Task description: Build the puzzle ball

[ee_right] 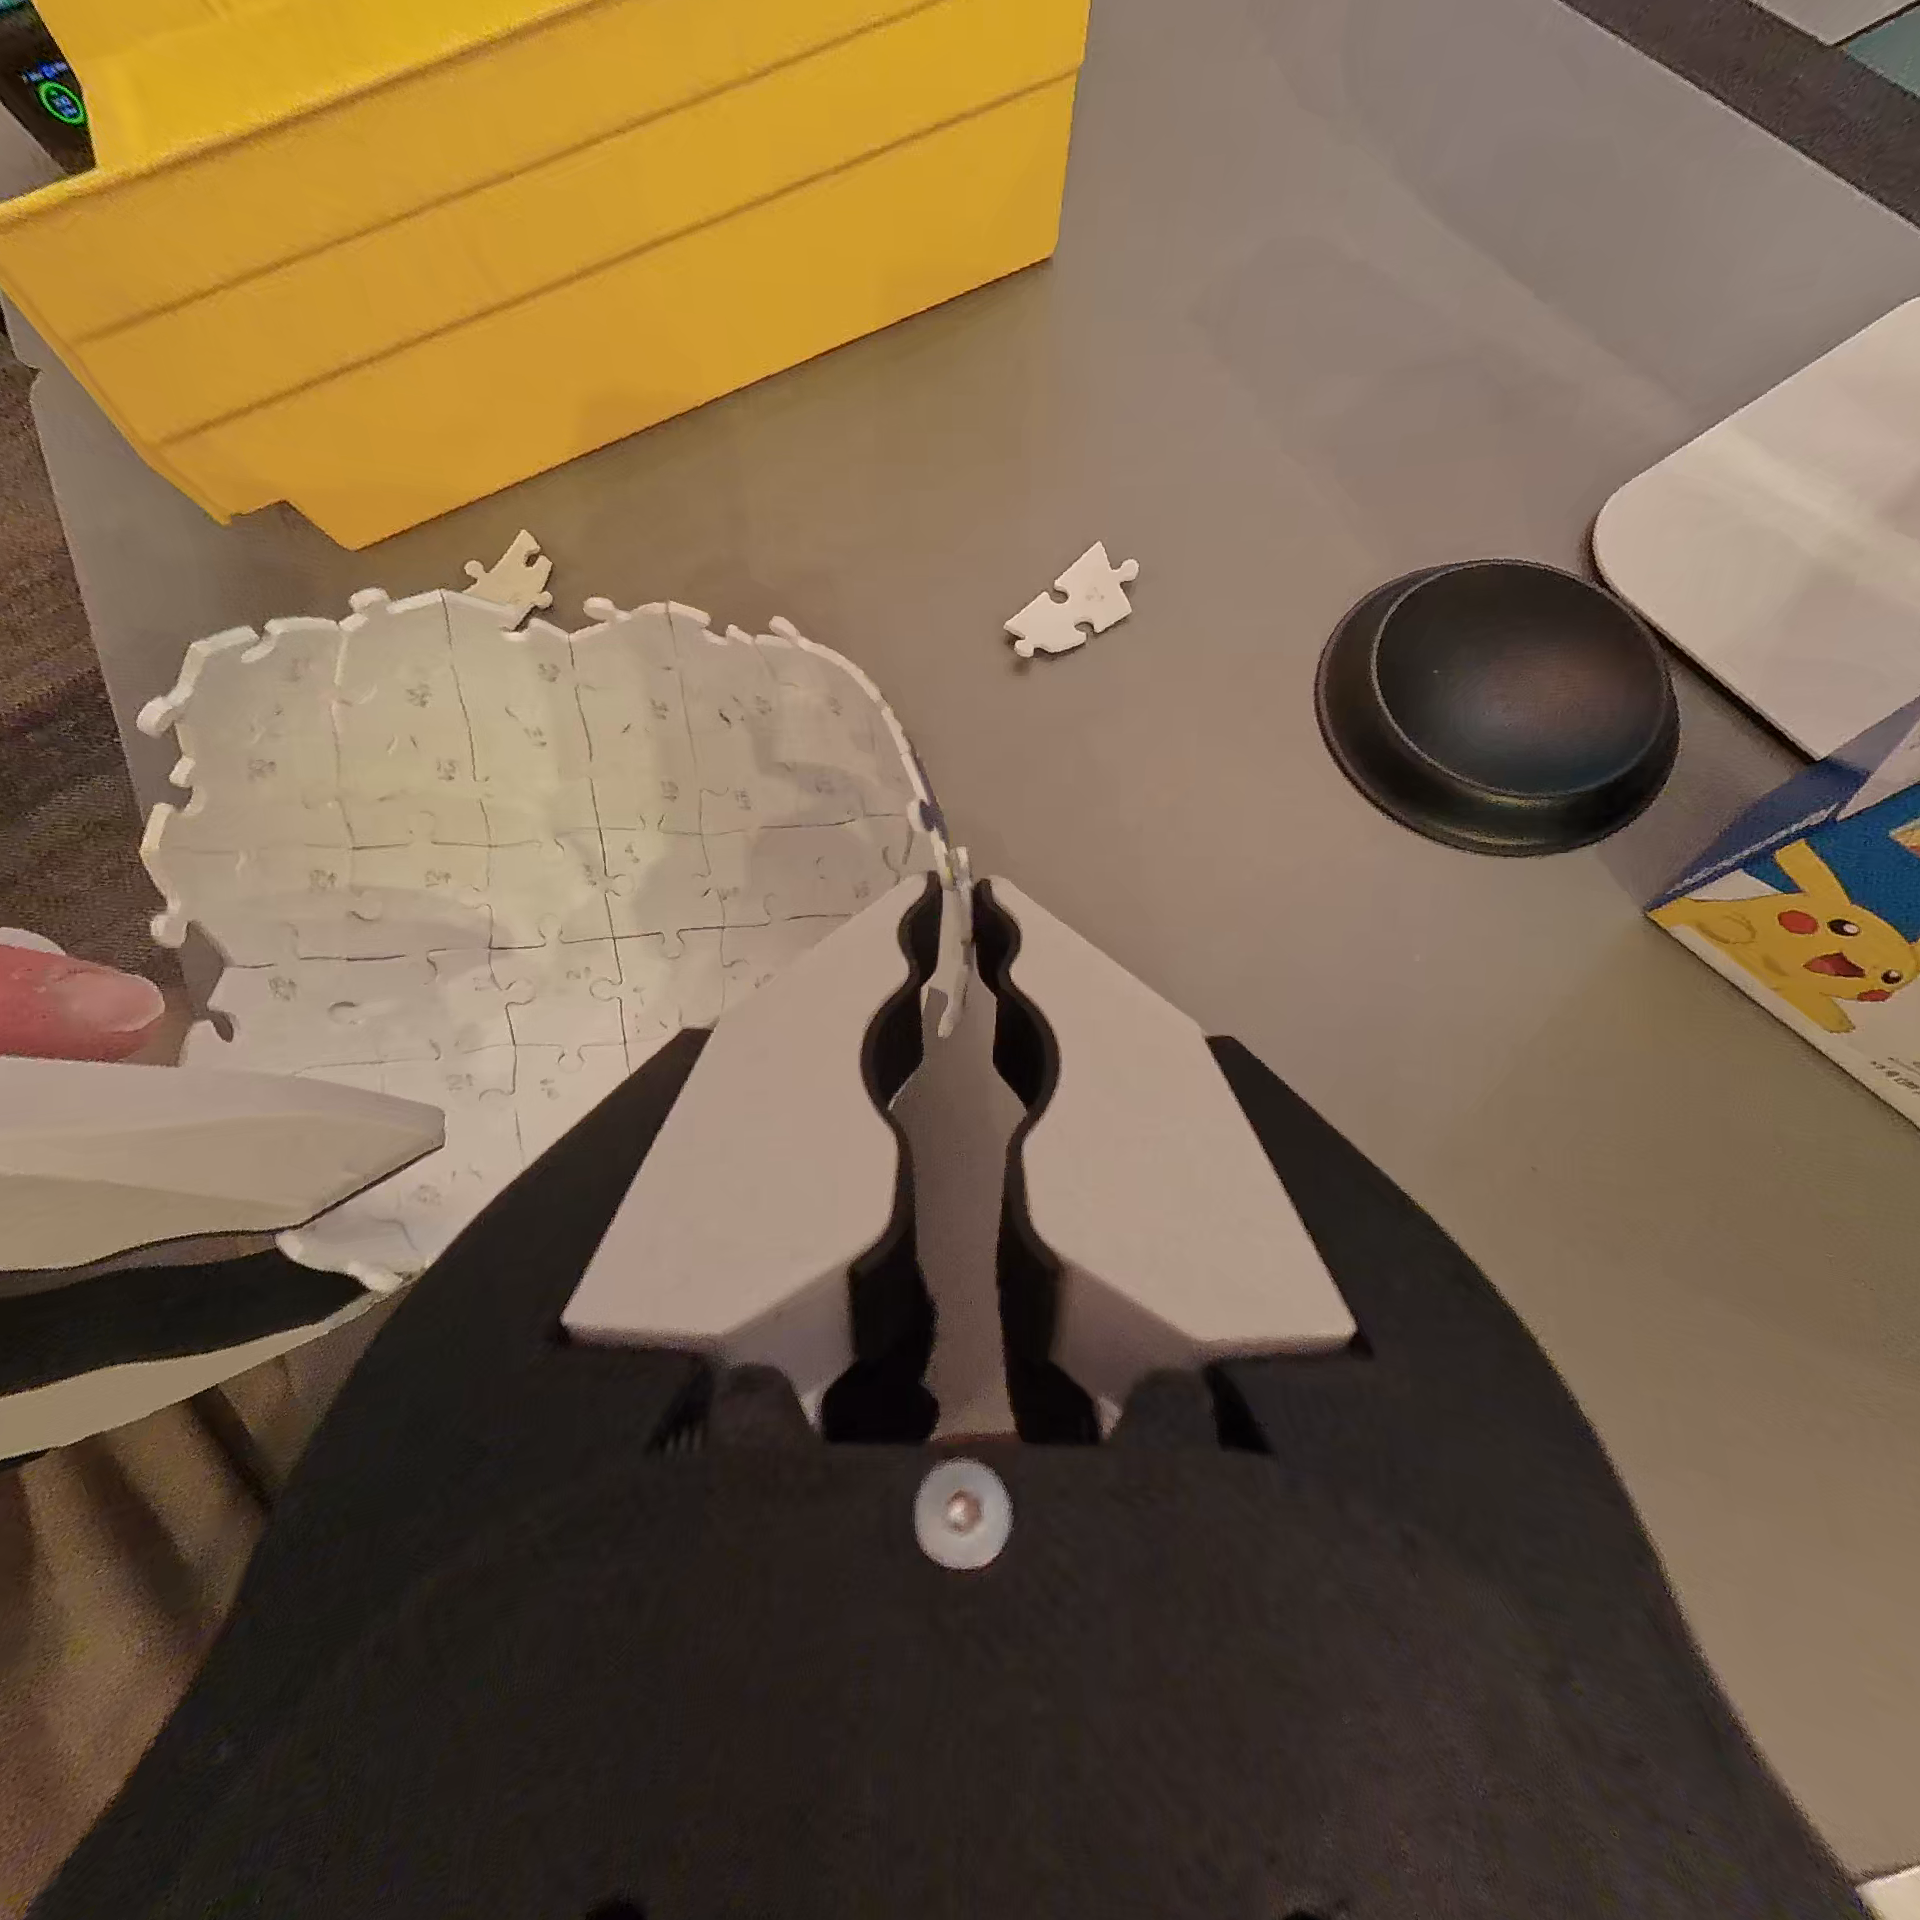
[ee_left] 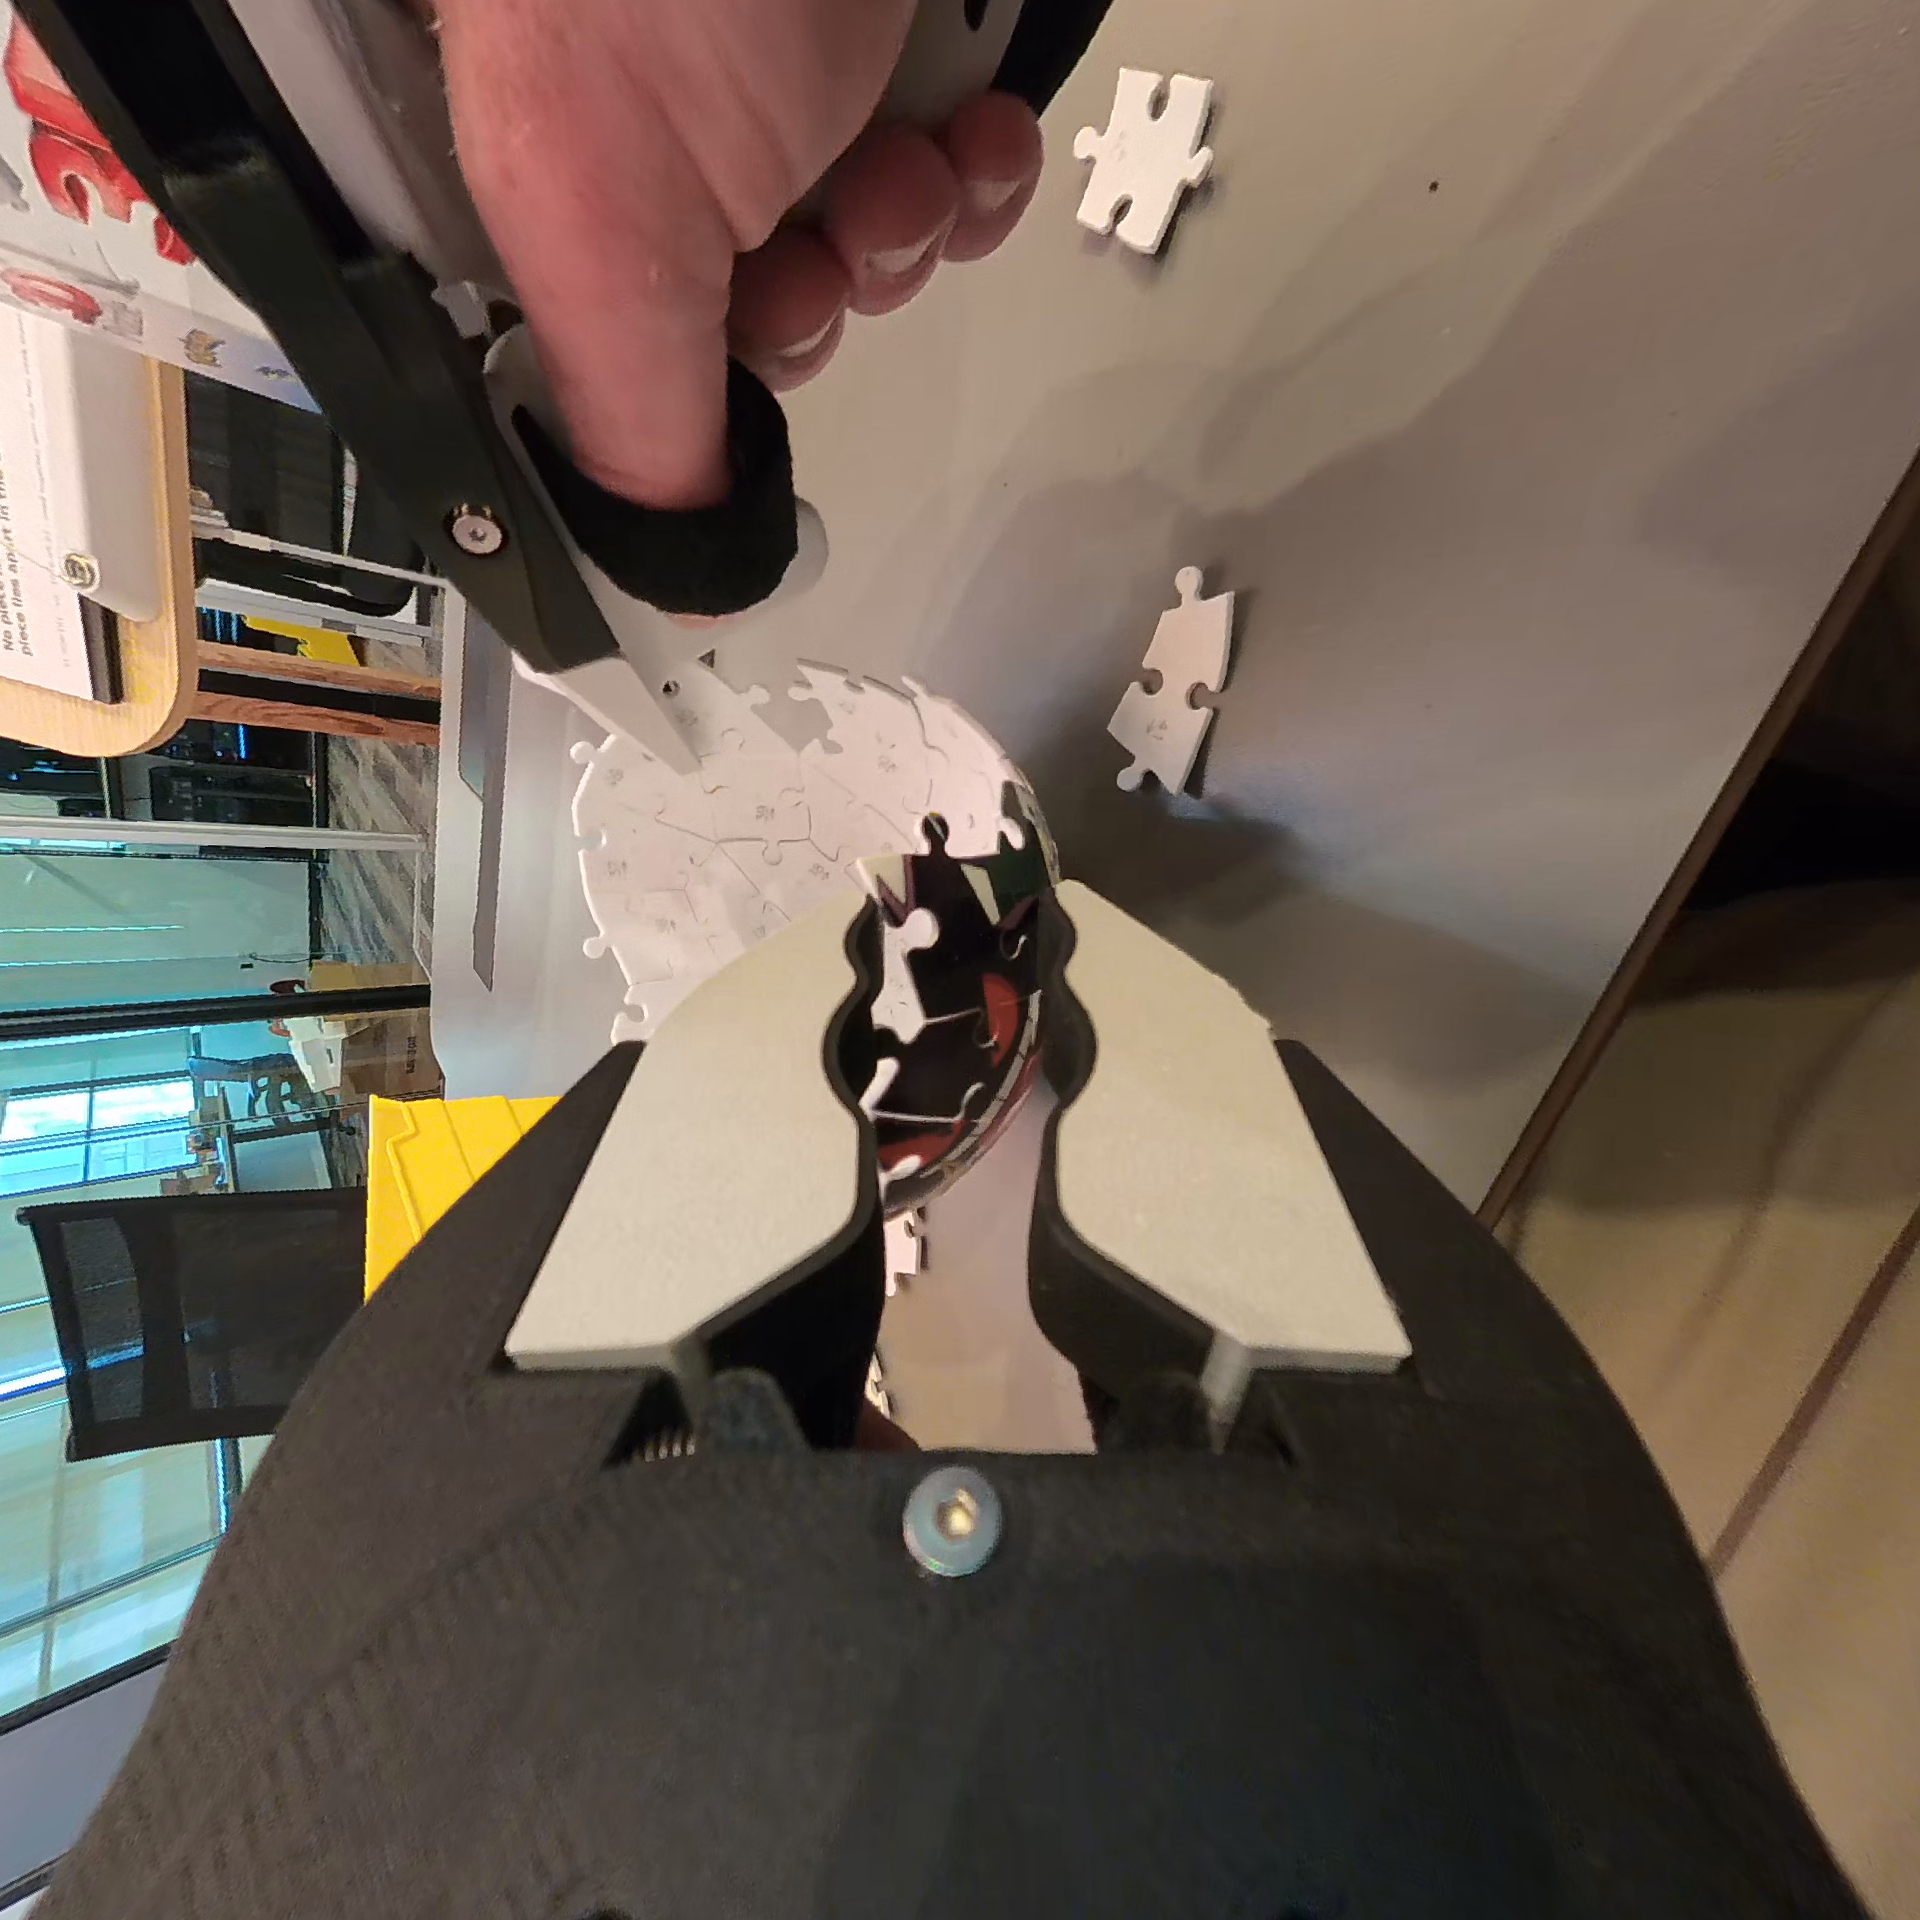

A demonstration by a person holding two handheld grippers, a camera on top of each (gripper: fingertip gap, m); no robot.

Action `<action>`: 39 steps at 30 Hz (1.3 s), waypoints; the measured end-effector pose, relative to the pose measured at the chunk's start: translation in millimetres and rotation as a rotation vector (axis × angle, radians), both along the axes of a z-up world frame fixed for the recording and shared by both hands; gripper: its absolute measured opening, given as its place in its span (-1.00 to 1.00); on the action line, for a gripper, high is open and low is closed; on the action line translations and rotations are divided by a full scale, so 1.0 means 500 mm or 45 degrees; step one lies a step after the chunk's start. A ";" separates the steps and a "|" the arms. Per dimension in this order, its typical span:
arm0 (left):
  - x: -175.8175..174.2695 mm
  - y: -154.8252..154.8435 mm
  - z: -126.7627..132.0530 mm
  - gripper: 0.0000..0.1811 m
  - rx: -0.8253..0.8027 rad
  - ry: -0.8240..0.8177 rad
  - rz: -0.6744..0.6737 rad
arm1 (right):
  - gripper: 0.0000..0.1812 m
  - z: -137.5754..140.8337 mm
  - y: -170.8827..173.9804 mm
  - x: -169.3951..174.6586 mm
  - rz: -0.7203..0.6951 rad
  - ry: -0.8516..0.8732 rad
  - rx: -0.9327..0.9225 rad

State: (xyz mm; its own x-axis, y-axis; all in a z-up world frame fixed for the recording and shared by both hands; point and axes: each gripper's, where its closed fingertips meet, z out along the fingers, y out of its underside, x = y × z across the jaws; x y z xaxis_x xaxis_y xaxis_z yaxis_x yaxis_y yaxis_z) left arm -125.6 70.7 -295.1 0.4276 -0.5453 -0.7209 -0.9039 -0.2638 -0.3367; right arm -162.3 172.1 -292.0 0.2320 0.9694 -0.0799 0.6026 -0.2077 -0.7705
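Grey table (ee_right: 1299, 312): bears everything listed here; seen in both wrist views.
Yellow bin (ee_right: 582, 239): at the table's far side in the right wrist view, behind the puzzle shell.
Puzzle ball, part-built (ee_right: 499, 831): a curved shell of joined pieces, white inner face toward the right wrist camera, printed dark and red outer face showing between the left gripper's fingers; held up off the table between the two grippers.
Left gripper (ee_left: 961, 997): jaws closed on the shell's rim, the printed edge clamped between the wavy pads.
Right gripper (ee_right: 951, 935): jaws nearly closed, pinching the shell's right-hand edge; a person's hand (ee_left: 665, 208) grips its handle in the left wrist view.
Printed box (ee_right: 1808, 935): at the right edge, blue and yellow.
Black round dome (ee_right: 1496, 707): on the table, near the box.
Loose white pieces: one (ee_right: 1070, 601) between bin and dome; one (ee_right: 511, 569) just behind the shell's far rim.
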 end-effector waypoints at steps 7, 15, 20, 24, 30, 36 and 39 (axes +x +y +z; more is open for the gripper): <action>-0.001 0.000 0.001 -0.70 0.003 0.001 0.001 | -0.99 -0.002 0.001 -0.005 0.016 -0.013 0.037; -0.005 -0.001 0.000 -0.70 0.000 0.002 0.007 | -1.00 -0.001 0.000 -0.008 0.032 -0.015 0.062; -0.007 -0.001 0.000 -0.70 0.000 0.002 0.010 | -0.99 0.001 0.002 -0.008 0.027 -0.007 0.061; -0.006 -0.001 0.000 -0.71 -0.002 0.001 0.007 | -0.94 0.003 0.001 -0.011 0.041 -0.002 0.067; -0.008 -0.001 0.001 -0.70 -0.003 -0.007 0.010 | -0.99 0.001 -0.002 -0.016 0.074 -0.013 0.094; -0.010 -0.001 0.001 -0.70 -0.002 -0.009 0.014 | -1.00 0.002 -0.004 -0.021 0.088 -0.017 0.102; -0.013 -0.001 0.002 -0.70 -0.001 -0.006 0.018 | -0.96 0.005 -0.002 -0.023 0.069 0.002 0.087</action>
State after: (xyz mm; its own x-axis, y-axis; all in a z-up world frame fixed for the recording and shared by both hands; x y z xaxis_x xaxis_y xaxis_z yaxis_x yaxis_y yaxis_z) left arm -132.3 70.0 -294.3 0.4388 -0.5395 -0.7186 -0.8985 -0.2769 -0.3407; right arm -173.6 171.2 -289.7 0.1791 0.9837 -0.0134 0.6103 -0.1218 -0.7827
